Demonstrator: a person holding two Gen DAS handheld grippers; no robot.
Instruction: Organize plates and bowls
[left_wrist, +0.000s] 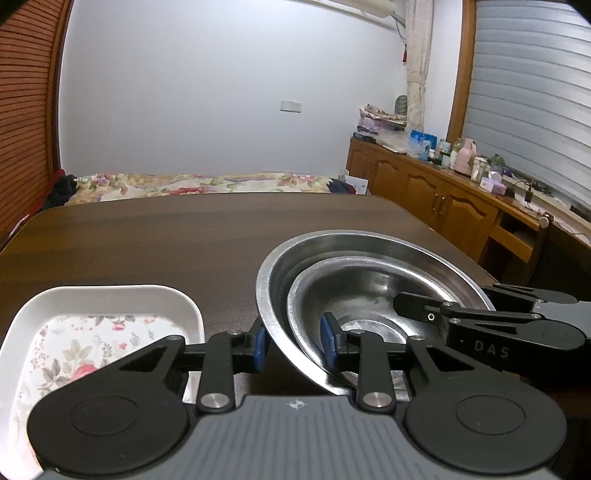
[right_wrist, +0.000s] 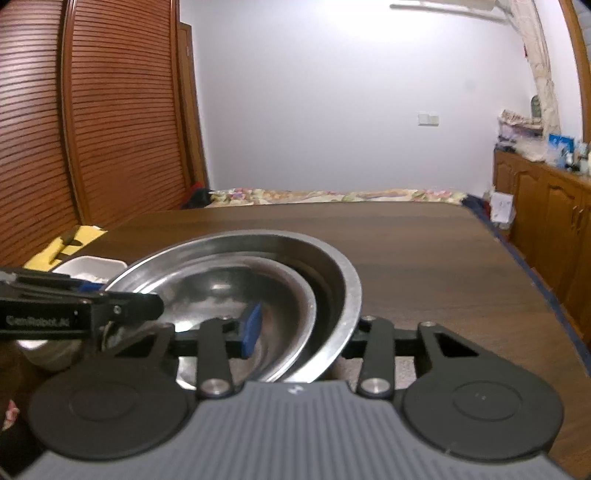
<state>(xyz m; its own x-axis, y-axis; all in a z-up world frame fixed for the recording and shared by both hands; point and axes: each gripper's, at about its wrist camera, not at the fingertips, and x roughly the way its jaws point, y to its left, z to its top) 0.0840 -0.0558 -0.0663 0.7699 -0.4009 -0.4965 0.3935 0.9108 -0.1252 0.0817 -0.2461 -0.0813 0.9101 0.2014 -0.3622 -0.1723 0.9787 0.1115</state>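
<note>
**Two grippers meet at nested steel bowls on a bedroom counter**

Nearest the left wrist camera, the left gripper (left_wrist: 295, 345) straddles the near-left rim of the large steel bowl (left_wrist: 373, 242): one blue pad (left_wrist: 260, 349) sits outside the wall and the other inside, the jaws narrow about the metal, though firm contact cannot be told from this angle. A smaller steel bowl (left_wrist: 369, 291) is nested inside the large one, and the inner pad stands just beside its rim. Left of the gripper lies a white rectangular dish (left_wrist: 110, 295) with a floral base, close to the bowls but apart from them.

In the right wrist view, the right gripper (right_wrist: 299, 330) takes the opposite side of the same large bowl (right_wrist: 343, 273). One blue pad shows inside the bowls; the other finger is hidden behind the rim, so the jaws bracket the wall and their grip cannot be confirmed. The smaller bowl (right_wrist: 295, 288) leans toward that side of the large one. The white dish (right_wrist: 92, 266) shows beyond the left gripper's black arm.

All rest on a dark wood-grain counter (left_wrist: 184, 236). Behind it lies a bed with a floral cover (left_wrist: 207, 182), then a pale wall. A slatted wooden door (right_wrist: 110, 129) stands to the left, and a cluttered wooden cabinet (left_wrist: 424, 184) runs along the right.
</note>
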